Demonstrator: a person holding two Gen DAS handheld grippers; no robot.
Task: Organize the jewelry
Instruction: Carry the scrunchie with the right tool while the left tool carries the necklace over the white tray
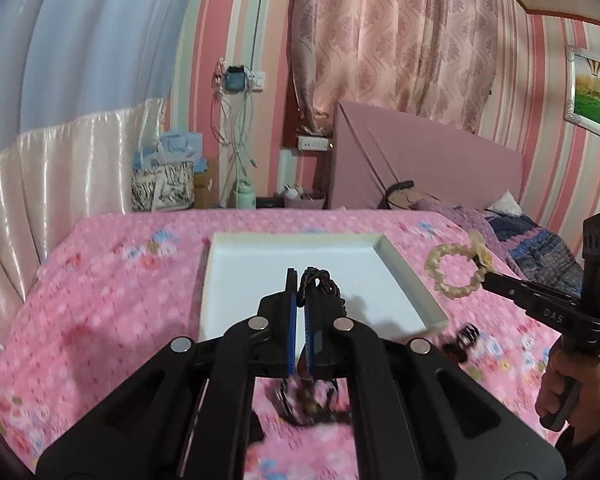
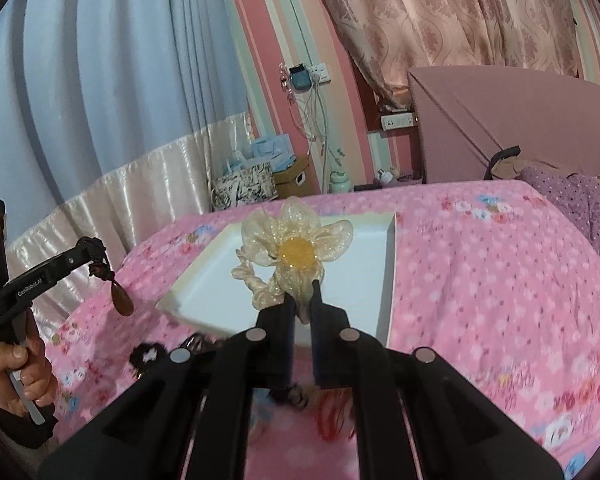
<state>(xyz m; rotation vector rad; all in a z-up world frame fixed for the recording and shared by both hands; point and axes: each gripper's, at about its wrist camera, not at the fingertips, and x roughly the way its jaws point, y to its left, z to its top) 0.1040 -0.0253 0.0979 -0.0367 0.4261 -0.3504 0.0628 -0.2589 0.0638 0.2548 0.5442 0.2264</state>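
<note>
My left gripper (image 1: 300,280) is shut on a dark braided cord necklace (image 1: 324,284) with a brown teardrop pendant (image 2: 123,300) hanging below; it is held above the near part of the white tray (image 1: 404,264). My right gripper (image 2: 305,288) is shut on a cream hair scrunchie with a glittery flower (image 2: 296,240), held in the air over the tray's (image 2: 390,264) near edge. From the left wrist view the scrunchie (image 1: 458,270) hangs right of the tray. The tray looks empty.
The tray lies on a pink floral bedspread (image 1: 100,300). Dark hair clips (image 1: 462,340) lie near the tray's near right corner. More dark and red accessories (image 2: 332,412) lie on the bed below my grippers. A headboard and pillows (image 1: 500,208) are at far right.
</note>
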